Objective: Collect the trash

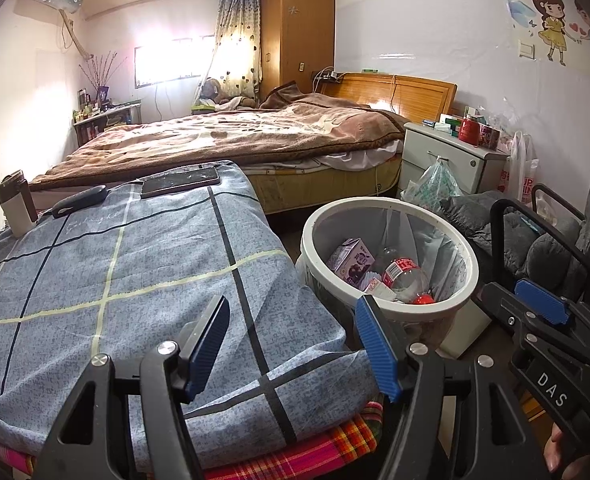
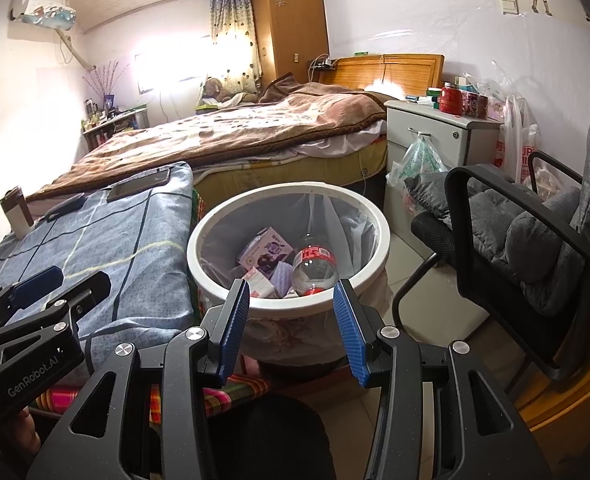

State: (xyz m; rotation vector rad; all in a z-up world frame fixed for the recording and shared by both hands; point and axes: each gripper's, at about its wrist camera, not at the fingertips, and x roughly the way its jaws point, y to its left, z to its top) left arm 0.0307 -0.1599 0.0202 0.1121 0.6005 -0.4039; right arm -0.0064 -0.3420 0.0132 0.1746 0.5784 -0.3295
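A white round trash bin [image 1: 427, 312] [image 2: 381, 232] with a clear liner stands on the floor beside a low surface covered in blue checked cloth [image 1: 135, 280]. In the bin lie a purple carton [image 1: 353, 260] [image 2: 269, 250], a clear plastic bottle with a red label [image 1: 405, 276] [image 2: 315, 268] and some small wrappers. My left gripper [image 1: 295, 344] [image 2: 63, 284] hovers open over the cloth's near corner, nothing between its blue pads. My right gripper [image 2: 292, 330] [image 1: 535, 320] stands open at the bin's near rim, also with nothing in it.
On the cloth's far end lie a phone [image 1: 181, 182], a dark oblong item [image 1: 81, 200] and an upright white-and-brown box [image 1: 15, 204]. A bed [image 1: 235, 136] lies behind. A nightstand [image 2: 435, 132] with hanging bags and a black chair with grey cushions [image 2: 527, 232] crowd the right.
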